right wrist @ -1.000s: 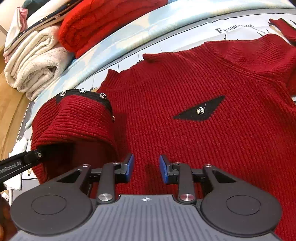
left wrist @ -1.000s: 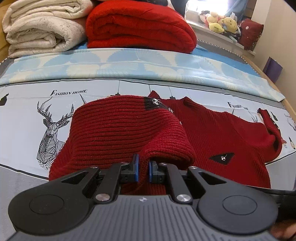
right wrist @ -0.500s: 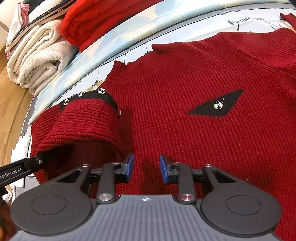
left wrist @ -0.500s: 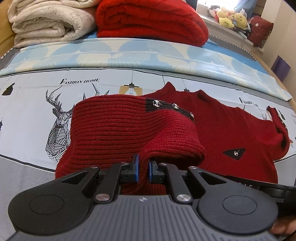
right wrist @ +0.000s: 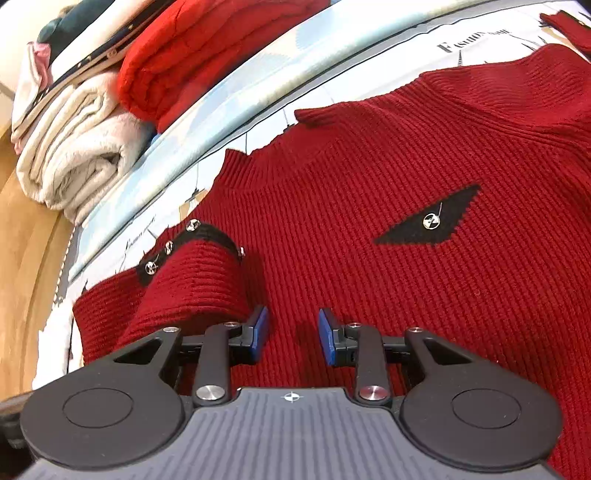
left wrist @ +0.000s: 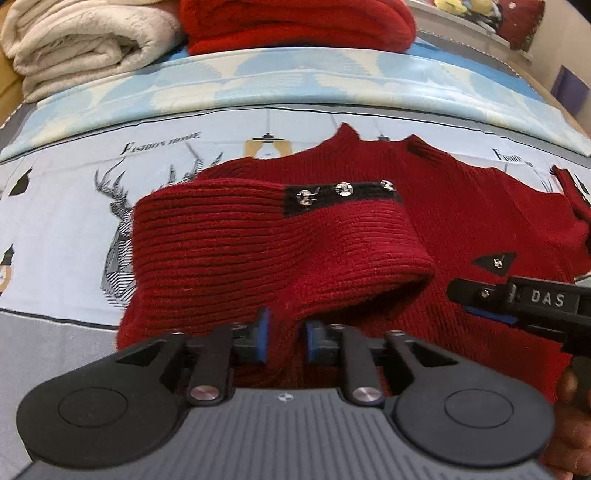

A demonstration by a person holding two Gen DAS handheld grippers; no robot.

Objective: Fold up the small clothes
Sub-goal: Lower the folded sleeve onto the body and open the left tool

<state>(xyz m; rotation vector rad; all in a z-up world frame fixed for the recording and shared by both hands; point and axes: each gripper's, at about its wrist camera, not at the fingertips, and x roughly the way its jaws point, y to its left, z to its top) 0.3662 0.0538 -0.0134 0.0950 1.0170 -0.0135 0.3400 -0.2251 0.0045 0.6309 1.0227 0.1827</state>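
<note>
A dark red knit sweater [right wrist: 424,155] lies flat on the printed bed sheet, with a black diamond patch [right wrist: 430,221] on its chest. Its left sleeve [left wrist: 258,251], with a black buttoned cuff strip [left wrist: 343,194], is folded over the body. My left gripper [left wrist: 284,334] is shut on the sleeve's knit edge and holds it just above the body. My right gripper [right wrist: 291,332] is open and empty, low over the sweater's lower front; it also shows in the left wrist view [left wrist: 517,299] at the right. The far sleeve [left wrist: 570,195] lies out to the right.
A folded cream blanket [left wrist: 81,44] and a folded bright red blanket [left wrist: 295,22] are stacked at the back of the bed. The sheet [left wrist: 74,192] has a deer print at the left. Stuffed toys [left wrist: 454,5] sit far back right. A wooden edge [right wrist: 26,258] runs along the left.
My left gripper has carried the sleeve further right over the sweater's body. My right gripper has moved in closer to the left one.
</note>
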